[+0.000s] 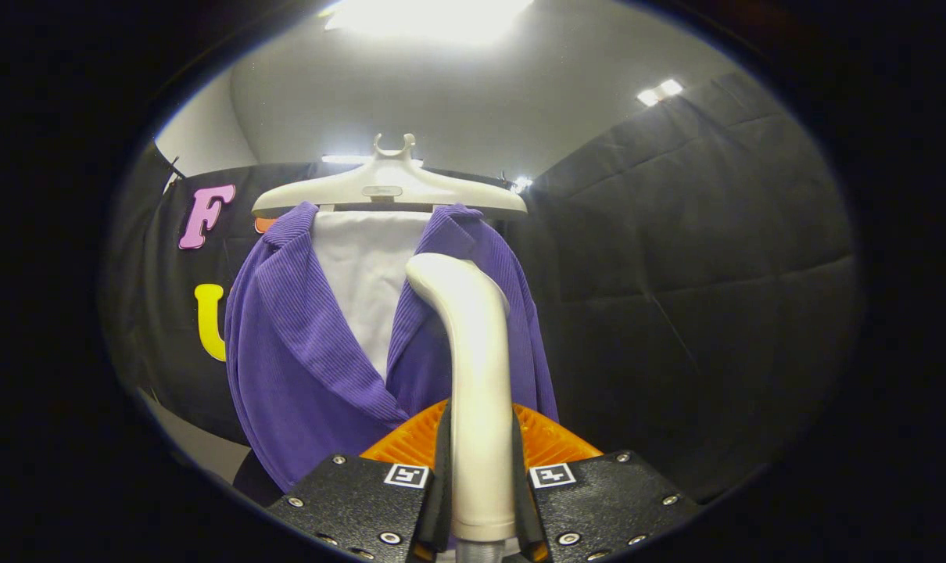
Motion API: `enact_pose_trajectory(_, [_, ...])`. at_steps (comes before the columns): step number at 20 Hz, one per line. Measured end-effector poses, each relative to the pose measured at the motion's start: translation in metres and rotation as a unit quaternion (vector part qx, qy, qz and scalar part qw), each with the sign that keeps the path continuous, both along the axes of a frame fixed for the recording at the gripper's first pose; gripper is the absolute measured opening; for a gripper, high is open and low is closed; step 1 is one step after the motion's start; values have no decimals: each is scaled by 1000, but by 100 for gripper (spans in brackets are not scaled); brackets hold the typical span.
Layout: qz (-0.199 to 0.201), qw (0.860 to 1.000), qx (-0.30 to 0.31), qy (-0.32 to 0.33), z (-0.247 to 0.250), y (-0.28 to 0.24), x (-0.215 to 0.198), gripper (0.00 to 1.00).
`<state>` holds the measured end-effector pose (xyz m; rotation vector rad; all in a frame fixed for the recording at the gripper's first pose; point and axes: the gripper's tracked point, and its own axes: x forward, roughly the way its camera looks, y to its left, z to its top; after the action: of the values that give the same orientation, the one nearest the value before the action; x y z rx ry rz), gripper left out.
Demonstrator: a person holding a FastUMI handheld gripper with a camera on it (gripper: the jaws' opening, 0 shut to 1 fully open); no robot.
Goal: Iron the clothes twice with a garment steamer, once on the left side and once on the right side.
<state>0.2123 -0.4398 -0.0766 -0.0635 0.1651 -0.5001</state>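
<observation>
1. Ahead and left of my tool hangs the purple jacket point(301, 367), front open over a white inner panel point(363, 274).
2. A white hanger point(387, 188) carries it from above.
3. My tool point(481, 485) is closed on the steamer handle point(477, 375), both fingers pressing its sides.
4. The steamer's head points at the jacket's right front.

A recording booth dressed up for laundry work, not a real home.

Ahead of my tongs, padded black cloth walls point(700, 234) close in under a plain white ceiling point(457, 94) with bright panel lights point(659, 91); a purple jacket point(301, 352) on a white hanger point(391, 184) hangs just beyond the steamer point(477, 375) I hold.
</observation>
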Motion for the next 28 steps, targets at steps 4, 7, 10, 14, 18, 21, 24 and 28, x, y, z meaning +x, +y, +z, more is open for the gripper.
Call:
enact_pose_trajectory(4, [-7,1000,-2,30,-26,-6,-21,33])
enact_pose_trajectory(7, [-10,999,11,46,-48,-8,-33,33])
enact_pose_trajectory(10, [-12,998,20,65,-69,-9,-44,33])
enact_pose_trajectory(14, [-14,996,40,81,-97,-10,-61,33])
enact_pose_trajectory(18, [-16,993,56,102,-126,-11,-72,33])
enact_pose_trajectory(21, [-17,989,51,141,-152,-12,-88,33])
enact_pose_trajectory(24, [-18,985,66,157,-171,-10,-93,33])
enact_pose_trajectory(28, [-19,983,68,169,-186,-7,-101,33])
